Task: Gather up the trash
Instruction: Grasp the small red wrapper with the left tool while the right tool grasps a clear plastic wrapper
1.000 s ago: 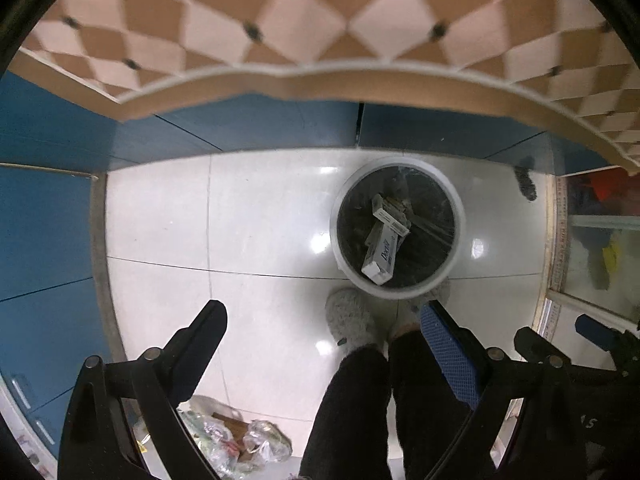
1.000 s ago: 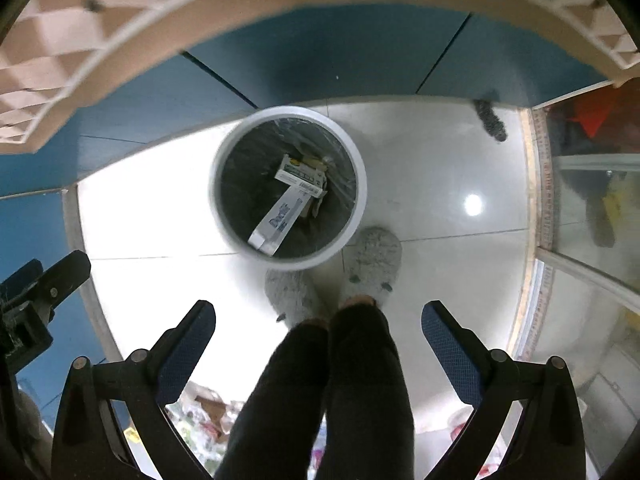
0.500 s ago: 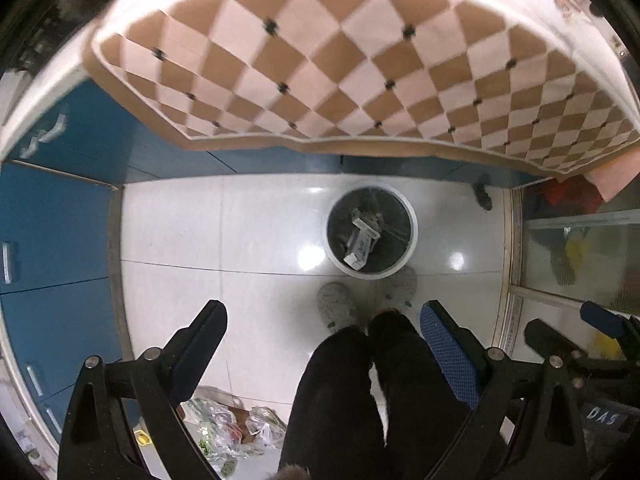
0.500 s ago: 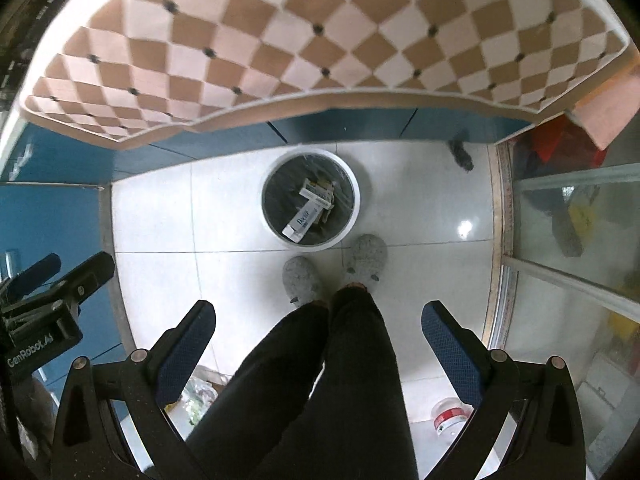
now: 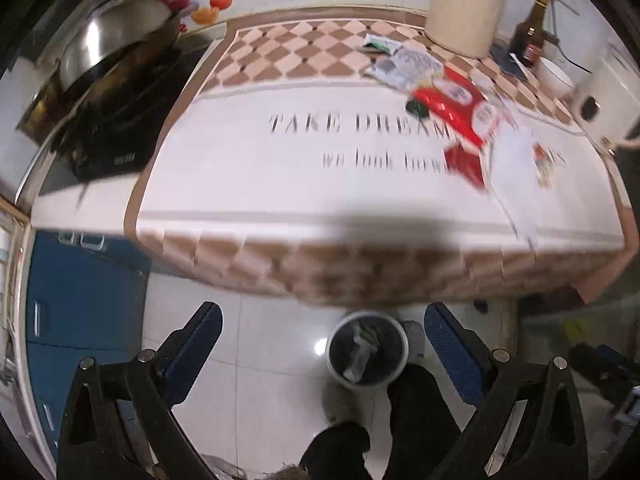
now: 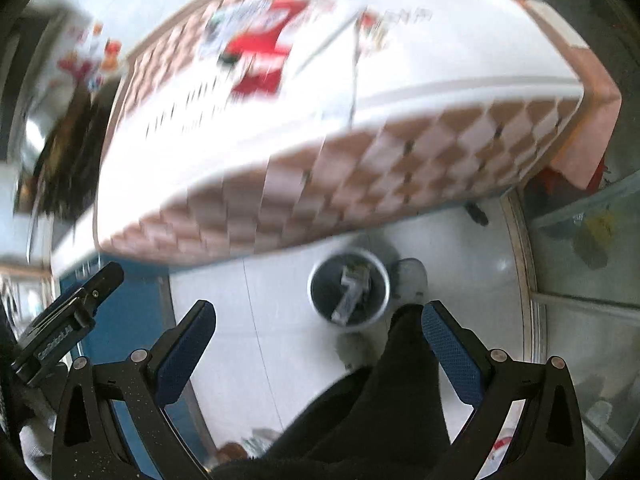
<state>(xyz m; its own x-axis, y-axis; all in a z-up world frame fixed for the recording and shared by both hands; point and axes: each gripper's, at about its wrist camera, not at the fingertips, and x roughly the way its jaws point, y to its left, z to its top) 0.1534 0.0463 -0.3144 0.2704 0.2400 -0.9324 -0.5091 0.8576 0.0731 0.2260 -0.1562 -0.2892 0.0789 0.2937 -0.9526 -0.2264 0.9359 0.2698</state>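
- Left wrist view: our left claw [image 5: 322, 344] is spread wide, nothing between the blue pads [image 5: 196, 344].
- Trash bin [image 5: 367, 354] sits on the floor just ahead of that claw, between the fingers and closer to the right one. Dark liner, a few boxes already inside.
- Table [image 5: 280, 168] is further ahead and above the bin; its checkered cloth edge overhangs the far rim of the bin.
- Remaining trash is on the table, ahead and to the right of the left claw: red wrappers [image 5: 460, 108], a white bag [image 5: 516, 164] beside them, printed packets [image 5: 404, 66] just beyond.
- Far right of the table: beige canister [image 5: 466, 8], dark bottle [image 5: 532, 36], white bowl [image 5: 554, 76].
- Ahead-left of the claw: steel wok [image 5: 116, 36] on a black cooktop [image 5: 116, 120].
- Right wrist view: our right claw [image 6: 318, 338] is also spread wide and empty. Frame is motion-blurred.
- Same bin [image 6: 349, 286] lies just ahead between its fingers, table [image 6: 460, 60] above and beyond, red wrappers [image 6: 260, 56] ahead-left.
- Our dark trouser legs [image 6: 376, 400] stand just behind the bin, between the right claw's fingers.
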